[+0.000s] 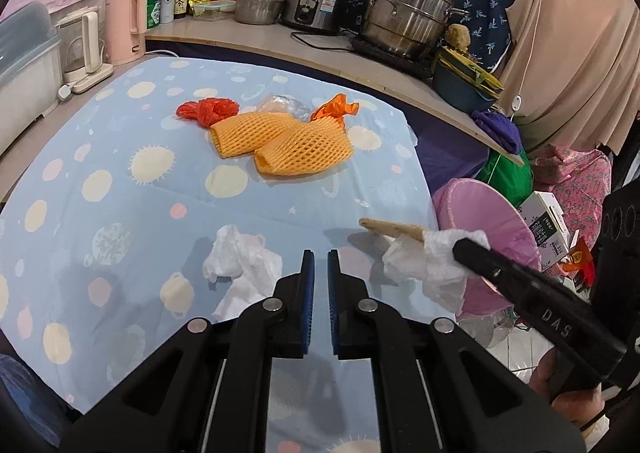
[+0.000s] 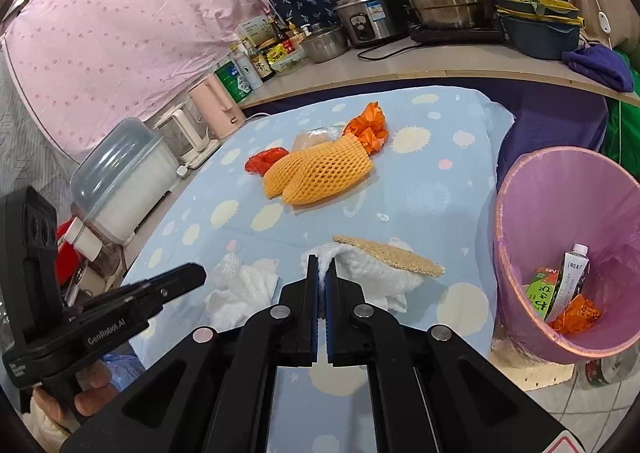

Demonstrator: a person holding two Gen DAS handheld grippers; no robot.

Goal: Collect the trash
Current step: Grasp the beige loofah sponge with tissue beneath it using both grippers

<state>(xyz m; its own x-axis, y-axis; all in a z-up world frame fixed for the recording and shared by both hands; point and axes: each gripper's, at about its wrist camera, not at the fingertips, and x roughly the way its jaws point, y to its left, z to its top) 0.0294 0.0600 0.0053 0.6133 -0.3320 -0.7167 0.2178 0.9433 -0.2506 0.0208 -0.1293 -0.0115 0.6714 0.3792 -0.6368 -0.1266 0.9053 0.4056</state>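
Right claw: the right gripper (image 2: 322, 273) was clamped on a fold of white tissue (image 2: 376, 273), low centre of the right wrist view, with a flat tan scrap (image 2: 390, 255) lying across the tissue
Left claw: the left gripper (image 1: 321, 265) held nothing, its jaws parted by a narrow gap, low centre of the left wrist view
Held tissue, handling: judged very light, limp and easy to tear; the pinch on a bunched fold looked sound, but the tan scrap only rested on top and could slide off in a tilt
Loose tissue: one more crumpled wad (image 1: 240, 265) lay on the blue cloth (image 1: 100, 157) just left of the left claw; soft, best pinched at a raised crease
Bin: one pink bin (image 2: 516, 213) stood at the right edge of the right wrist view, beside the cloth, cartons and an orange wrapper already inside
Foam nets: two orange mesh sleeves (image 1: 280, 145), mid-frame, touching; springy, weightless, easy to grip anywhere
Plastic, farthest: one red bag (image 1: 208, 111), one orange wrapper (image 1: 334, 111), one clear film (image 1: 284, 105); thin, slippery
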